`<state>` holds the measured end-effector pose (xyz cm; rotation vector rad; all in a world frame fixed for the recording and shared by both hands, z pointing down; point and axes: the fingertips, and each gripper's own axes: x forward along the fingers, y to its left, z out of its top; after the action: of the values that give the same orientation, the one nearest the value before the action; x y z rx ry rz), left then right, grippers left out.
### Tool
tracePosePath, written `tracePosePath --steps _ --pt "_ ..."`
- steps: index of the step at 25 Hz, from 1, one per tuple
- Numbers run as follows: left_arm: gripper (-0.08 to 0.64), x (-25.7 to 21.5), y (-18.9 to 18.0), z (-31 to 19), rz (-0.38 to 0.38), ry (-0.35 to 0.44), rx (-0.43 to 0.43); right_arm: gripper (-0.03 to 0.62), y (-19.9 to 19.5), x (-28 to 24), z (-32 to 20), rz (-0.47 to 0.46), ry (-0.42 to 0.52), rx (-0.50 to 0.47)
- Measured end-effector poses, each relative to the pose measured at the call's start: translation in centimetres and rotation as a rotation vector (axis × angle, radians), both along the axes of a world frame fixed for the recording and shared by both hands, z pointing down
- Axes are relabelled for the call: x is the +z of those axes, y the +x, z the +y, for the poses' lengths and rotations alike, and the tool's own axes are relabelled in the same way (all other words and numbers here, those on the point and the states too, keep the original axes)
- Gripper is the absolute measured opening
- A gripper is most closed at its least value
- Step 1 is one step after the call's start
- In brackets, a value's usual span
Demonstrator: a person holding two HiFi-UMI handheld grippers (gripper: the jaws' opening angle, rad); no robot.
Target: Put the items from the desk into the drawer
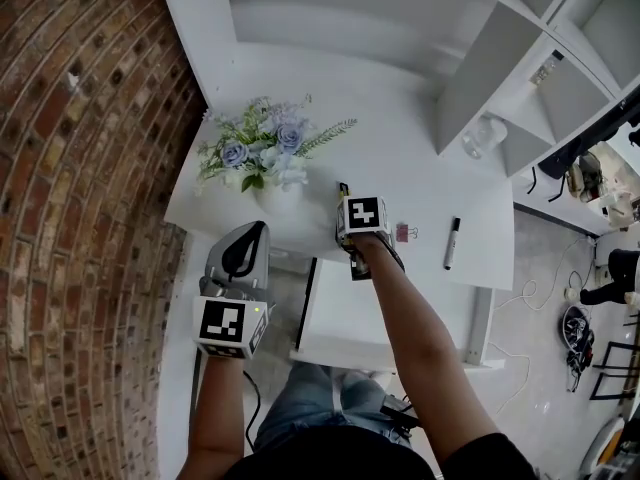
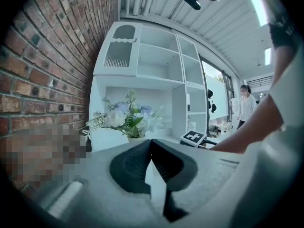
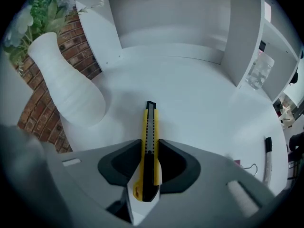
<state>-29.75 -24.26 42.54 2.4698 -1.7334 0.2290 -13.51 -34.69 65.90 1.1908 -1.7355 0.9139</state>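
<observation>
left gripper (image 2: pixel 151 145): parked low on the brick-wall side, jaws together with nothing in them – well away from everything, so it's not the hand for this one
drawer (image 1: pixel 335 318): pulled out below the front edge of the desk (image 1: pixel 420 183), right under the right forearm, on the person's side of the knife
right gripper (image 3: pixel 149 144): tilted steeply down at the desk's front edge, jaws nearly together, pads against both sides of the yellow utility knife (image 3: pixel 150 127)
knife: lying on the desk, long axis running straight out along the gripper's own line, black tip pointing away toward the shelves (so the grab is across its narrow width, near the back end)
what the next bit turns on: my guess is lift, then bring it back toward the body – the drawer lies behind and below the grip, a short way off
in the way: not much. The white vase (image 3: pixel 66 87) with flowers stands just left of the knife, the one thing to keep clear of
other stuff: pink binder clip (image 1: pixel 404 232) just right of the gripper, black marker (image 1: pixel 452 242) further right, both on the desk
far end: clear jar (image 1: pixel 484 136) by the shelf divider, then the white shelves
</observation>
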Motion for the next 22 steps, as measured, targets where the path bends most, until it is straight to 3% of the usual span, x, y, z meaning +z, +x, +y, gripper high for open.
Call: tracePosePath --steps 5,8,22 --pt "-0.002 -0.4 0.1 0.4 0.010 0.011 -0.014 0.126 0.3 -2.6 0.4 -0.013 0.100 -0.018" --pt "0.000 -0.8 0.7 0.7 0.016 0.019 -0.016 0.126 -0.8 -4.8 1.0 -0.107 0.147 -0.045" --pt "0.000 -4.6 3.6 4.9 0.016 0.095 -0.013 0.126 2.9 -13.4 6.2 -0.199 0.351 0.014"
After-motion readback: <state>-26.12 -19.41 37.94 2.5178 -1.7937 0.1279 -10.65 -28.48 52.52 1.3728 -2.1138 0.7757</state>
